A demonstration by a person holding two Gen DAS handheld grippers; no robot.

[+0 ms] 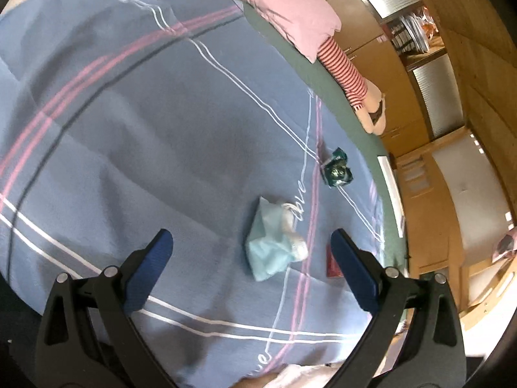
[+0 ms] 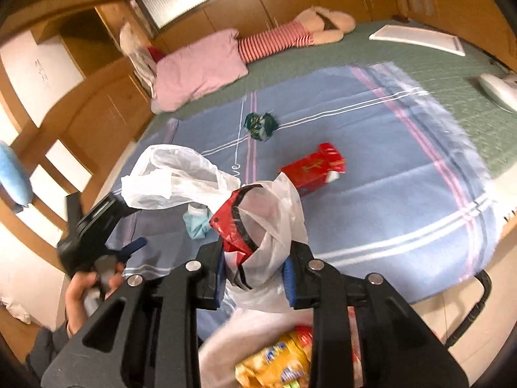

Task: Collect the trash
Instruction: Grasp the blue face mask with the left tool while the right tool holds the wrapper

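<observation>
My left gripper hangs open just above the blue blanket, its jaws either side of a crumpled light blue mask. Its right finger half hides a red packet, and a crumpled green wrapper lies further off. My right gripper is shut on a white plastic bag, with a red wrapper bunched in the grip. A yellow snack packet shows in the bag below. Beyond lie the red packet, green wrapper and mask.
A pink pillow and a striped plush doll lie at the head of the green bedcover. A white flat frame and a white device rest at its far right. Wooden cabinets line the bed. A hand holds the left tool.
</observation>
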